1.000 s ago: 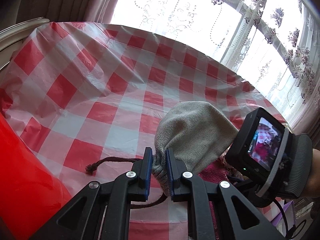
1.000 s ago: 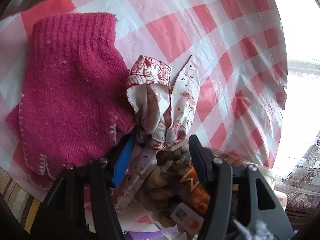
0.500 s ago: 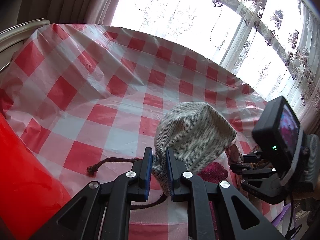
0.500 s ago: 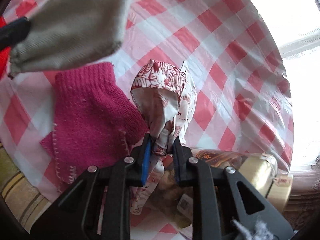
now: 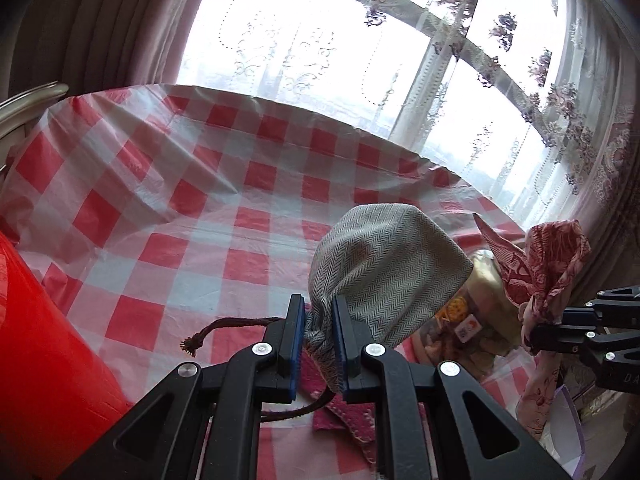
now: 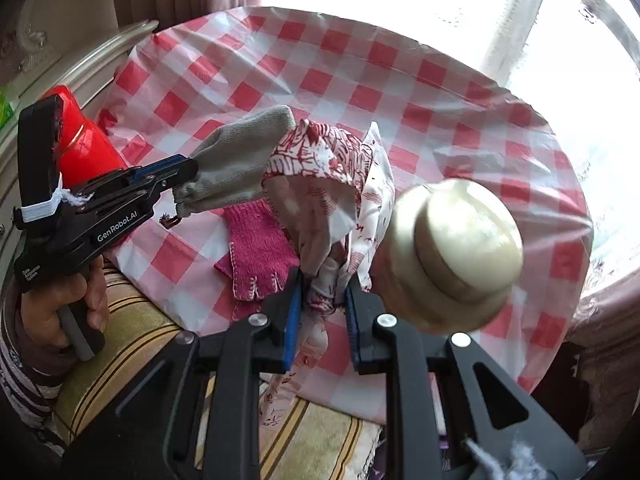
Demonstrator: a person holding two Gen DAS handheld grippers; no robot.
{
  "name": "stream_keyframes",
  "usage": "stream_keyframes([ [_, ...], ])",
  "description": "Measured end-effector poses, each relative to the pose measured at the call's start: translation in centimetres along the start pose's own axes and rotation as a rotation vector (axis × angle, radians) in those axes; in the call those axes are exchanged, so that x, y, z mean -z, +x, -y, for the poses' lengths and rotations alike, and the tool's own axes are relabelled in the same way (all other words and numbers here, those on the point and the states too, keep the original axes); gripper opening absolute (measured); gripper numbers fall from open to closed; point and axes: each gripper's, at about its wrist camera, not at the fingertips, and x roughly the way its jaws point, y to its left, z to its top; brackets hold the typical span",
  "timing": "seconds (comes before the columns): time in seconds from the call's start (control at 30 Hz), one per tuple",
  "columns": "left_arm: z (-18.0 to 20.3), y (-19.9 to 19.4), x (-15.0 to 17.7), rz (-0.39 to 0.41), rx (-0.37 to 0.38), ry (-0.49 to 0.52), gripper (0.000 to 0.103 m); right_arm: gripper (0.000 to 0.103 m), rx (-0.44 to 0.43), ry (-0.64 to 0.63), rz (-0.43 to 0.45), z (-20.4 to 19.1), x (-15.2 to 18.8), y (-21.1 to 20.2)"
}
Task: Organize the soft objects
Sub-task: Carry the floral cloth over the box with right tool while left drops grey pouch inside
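Pinching the gathered neck of a grey herringbone pouch (image 5: 384, 264), the left gripper (image 5: 316, 344) holds it above the checked tablecloth (image 5: 200, 200), a little higher than a second ago. The right gripper (image 6: 320, 312) has just closed on the red-printed cloth (image 6: 320, 184), which lay on the table with the jaws wide around it; now it hangs lifted. A pink knit piece (image 6: 260, 248) stays on the tablecloth below.
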Motion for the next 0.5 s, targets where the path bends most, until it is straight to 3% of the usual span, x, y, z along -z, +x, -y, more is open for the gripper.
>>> stream_keyframes([
  [0.23,8.2,-2.2,2.2,-0.048,0.142,0.113,0.014,0.024,0.038,0.168,0.017,6.4,8.4,-4.6],
  [0.5,17.5,-2.9,6.3,-0.19,0.287,0.226,0.014,0.024,0.062,0.369,0.0,12.1,18.6,-7.6],
])
